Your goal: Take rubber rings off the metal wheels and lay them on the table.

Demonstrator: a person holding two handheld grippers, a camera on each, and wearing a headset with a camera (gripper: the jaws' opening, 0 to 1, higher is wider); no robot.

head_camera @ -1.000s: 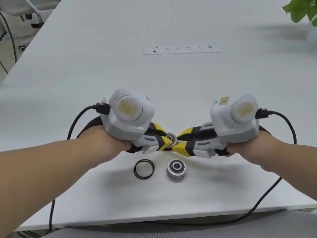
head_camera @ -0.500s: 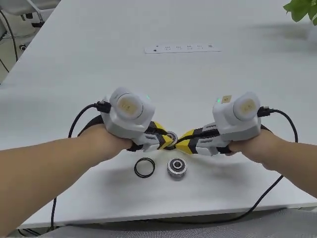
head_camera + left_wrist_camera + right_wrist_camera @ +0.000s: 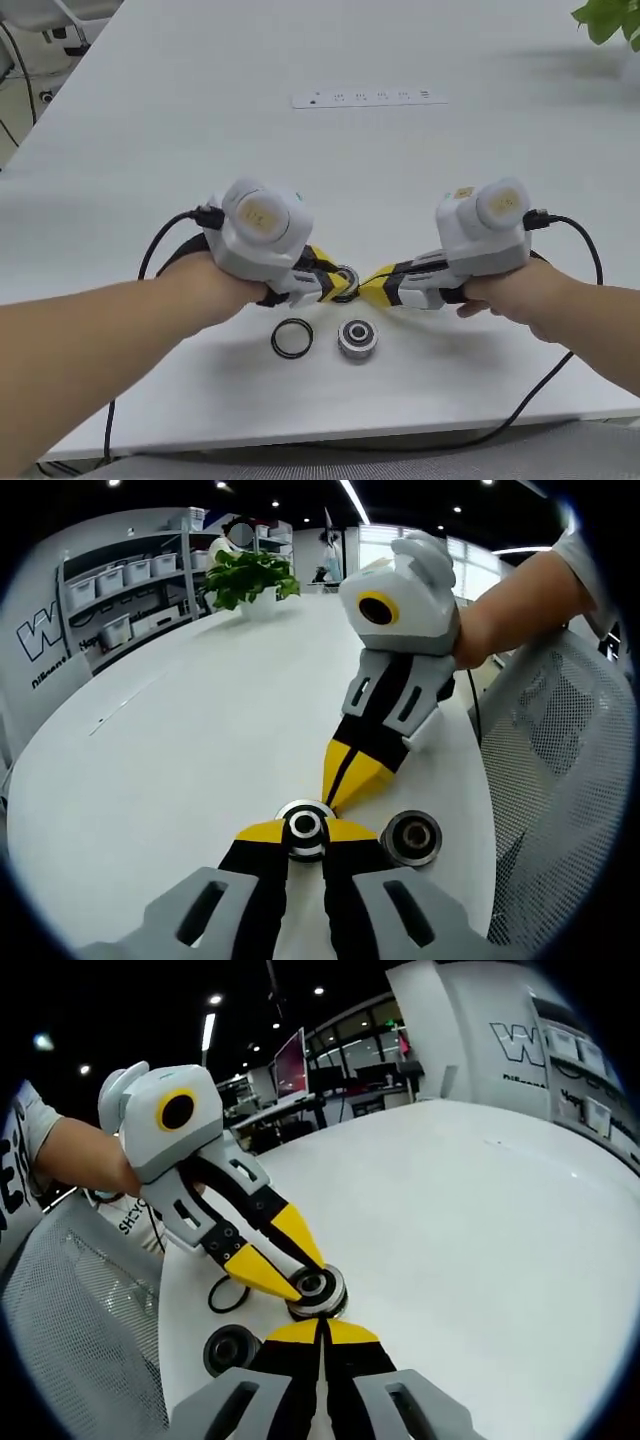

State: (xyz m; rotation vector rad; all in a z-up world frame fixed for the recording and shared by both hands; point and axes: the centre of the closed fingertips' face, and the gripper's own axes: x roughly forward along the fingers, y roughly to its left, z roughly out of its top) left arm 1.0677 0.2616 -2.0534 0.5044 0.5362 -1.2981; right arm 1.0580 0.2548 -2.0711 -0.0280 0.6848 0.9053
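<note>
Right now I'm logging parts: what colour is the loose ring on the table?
Black; the rubber ring shows best in the head view.

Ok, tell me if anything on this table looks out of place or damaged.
Nothing stands out. One rubber ring lies flat on the table beside a wheel, and the left claw grips a second wheel. No damage shows.
</note>
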